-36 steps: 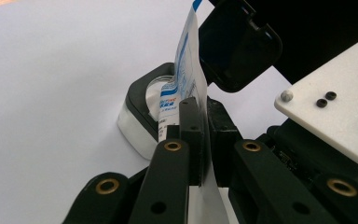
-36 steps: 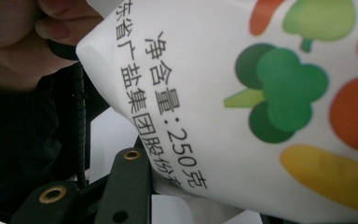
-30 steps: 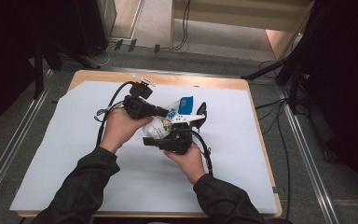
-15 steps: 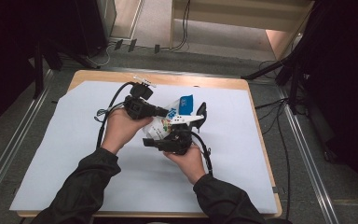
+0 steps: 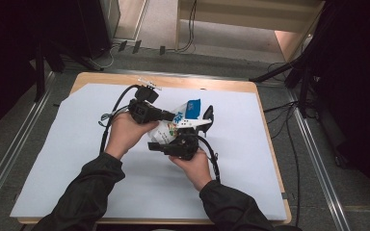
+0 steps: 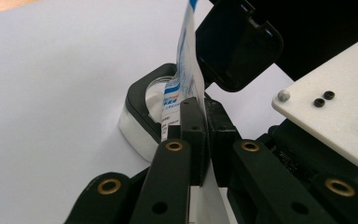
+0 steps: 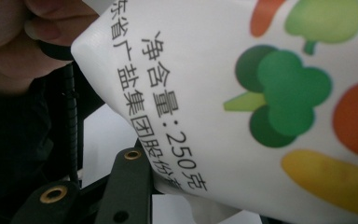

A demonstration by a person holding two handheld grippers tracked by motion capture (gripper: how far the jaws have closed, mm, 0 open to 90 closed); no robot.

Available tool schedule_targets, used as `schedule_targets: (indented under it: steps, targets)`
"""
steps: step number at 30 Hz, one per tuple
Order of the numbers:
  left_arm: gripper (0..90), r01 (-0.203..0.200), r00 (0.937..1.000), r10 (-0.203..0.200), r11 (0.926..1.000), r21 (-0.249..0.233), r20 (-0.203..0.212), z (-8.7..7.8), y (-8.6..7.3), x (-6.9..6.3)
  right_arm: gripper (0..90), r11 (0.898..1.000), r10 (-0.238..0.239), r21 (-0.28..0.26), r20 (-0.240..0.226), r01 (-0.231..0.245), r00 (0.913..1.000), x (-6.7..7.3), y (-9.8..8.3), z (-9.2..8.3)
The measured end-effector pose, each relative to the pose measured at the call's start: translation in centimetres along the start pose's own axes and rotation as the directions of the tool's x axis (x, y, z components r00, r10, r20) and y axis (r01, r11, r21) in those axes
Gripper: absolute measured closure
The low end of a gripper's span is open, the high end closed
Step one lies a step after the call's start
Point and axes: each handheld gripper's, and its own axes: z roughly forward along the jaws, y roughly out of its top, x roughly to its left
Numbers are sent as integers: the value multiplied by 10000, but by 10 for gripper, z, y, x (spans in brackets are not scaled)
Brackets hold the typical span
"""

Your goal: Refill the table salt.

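Left gripper view: my left gripper point(image 6: 200, 140) has its jaws pressed together on the thin edge of one white printed bag point(image 6: 184, 79), above one black-rimmed container point(image 6: 142, 109) with its lid point(image 6: 235, 46) open. Right gripper view: my right gripper's fingers point(image 7: 126, 186) stand part open around the bag's body; jaws have just been closing. High view: one bag point(image 5: 173, 127) between two grippers, over the table point(image 5: 77, 144).
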Motion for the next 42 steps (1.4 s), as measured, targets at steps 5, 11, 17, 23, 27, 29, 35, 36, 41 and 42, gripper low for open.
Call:
schedule_targets:
  steps: [5,11,17,23,27,29,35,36,41,42]
  targets:
    - [859,5,10000,-5,10000,10,96,0,0,0,675,9998,69,-161,-120,-71,9999,-1,0,-1]
    - [863,27,10000,-26,9999,115,-26,1,0,-1,675,9999,129,-95,-114,-130,9999,-3,0,-1]
    - [875,-72,9999,73,10000,63,-133,2,0,-2,674,9995,308,-92,-233,-311,9993,-5,0,-2]
    - [897,-162,9996,163,9998,63,-236,3,-1,-4,671,9999,113,36,66,-114,9999,-4,0,-2]
    - [900,-181,9995,183,9998,70,-241,3,-1,-4,665,10000,45,26,148,-46,9999,-3,0,-2]
    - [900,-156,9995,158,9999,51,-284,3,-1,-4,656,10000,3,28,201,-4,9998,-3,0,-2]
    - [900,-138,9993,141,9999,79,-352,2,-1,-3,608,9999,-76,154,274,72,9996,-1,-2,1]
    - [900,-128,9993,131,9999,82,-362,2,-1,-3,607,9998,-131,179,365,124,9992,-1,-2,2]
    - [900,-86,9995,87,10000,35,-300,2,-1,-3,652,9998,-156,118,538,150,9984,0,-2,1]
    - [900,-92,9995,94,9999,47,-290,2,-1,-3,659,9999,-127,86,554,123,9984,1,-2,0]
